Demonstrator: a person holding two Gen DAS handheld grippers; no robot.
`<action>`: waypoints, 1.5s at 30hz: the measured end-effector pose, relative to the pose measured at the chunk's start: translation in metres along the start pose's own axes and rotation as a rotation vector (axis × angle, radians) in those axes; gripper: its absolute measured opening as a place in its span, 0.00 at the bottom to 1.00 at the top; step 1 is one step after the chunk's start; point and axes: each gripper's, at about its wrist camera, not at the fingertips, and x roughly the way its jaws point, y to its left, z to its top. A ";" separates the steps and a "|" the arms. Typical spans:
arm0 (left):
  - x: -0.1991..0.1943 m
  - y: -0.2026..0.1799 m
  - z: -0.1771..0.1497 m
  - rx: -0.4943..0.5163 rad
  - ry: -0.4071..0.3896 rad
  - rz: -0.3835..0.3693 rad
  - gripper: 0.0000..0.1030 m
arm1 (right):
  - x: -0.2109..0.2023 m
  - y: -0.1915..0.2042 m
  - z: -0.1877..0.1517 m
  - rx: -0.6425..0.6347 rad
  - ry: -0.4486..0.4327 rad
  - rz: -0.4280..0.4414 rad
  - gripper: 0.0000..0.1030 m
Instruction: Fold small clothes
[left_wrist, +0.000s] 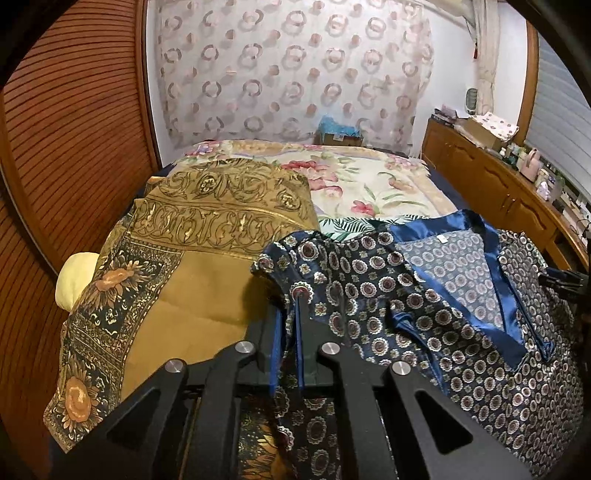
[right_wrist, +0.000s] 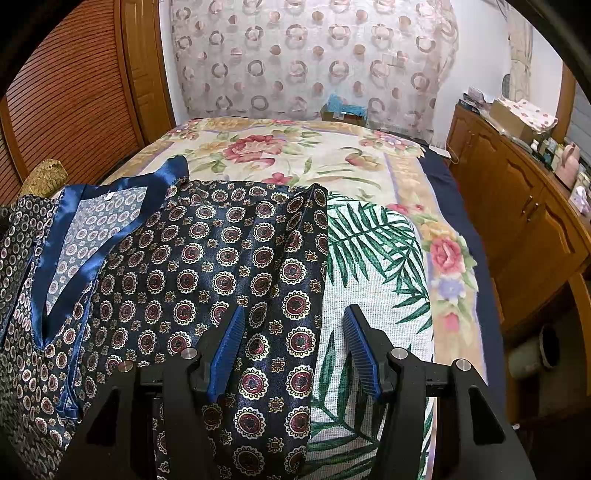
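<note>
A dark blue satin top (left_wrist: 424, 295) with round medallion print and a shiny blue V-neck trim lies spread on the bed. My left gripper (left_wrist: 298, 295) is shut on the edge of its left sleeve, and the fabric is pinched between the blue pads and drapes down between the fingers. In the right wrist view the same top (right_wrist: 207, 266) fills the left half. My right gripper (right_wrist: 294, 310) stands open over the top's right side edge. Its left pad (right_wrist: 225, 354) is above the print and its right pad (right_wrist: 364, 354) is above the palm-leaf cloth.
A golden sunflower-print cloth (left_wrist: 177, 280) lies left of the top, with a cream pillow (left_wrist: 75, 277) beyond it. A palm-leaf cloth (right_wrist: 373, 266) and a floral bedspread (right_wrist: 280, 155) lie underneath. Wooden cabinets (right_wrist: 517, 206) with clutter run along the right, and louvred wooden doors (left_wrist: 66, 147) stand at the left.
</note>
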 end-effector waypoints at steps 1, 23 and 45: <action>-0.003 0.000 -0.001 0.008 -0.011 -0.009 0.06 | 0.000 0.000 0.000 0.002 0.000 0.003 0.56; -0.086 -0.045 -0.002 0.050 -0.178 -0.142 0.02 | 0.011 -0.010 0.037 -0.020 -0.022 0.073 0.03; -0.224 -0.041 -0.094 0.038 -0.301 -0.205 0.02 | -0.181 0.009 -0.097 -0.017 -0.276 0.122 0.01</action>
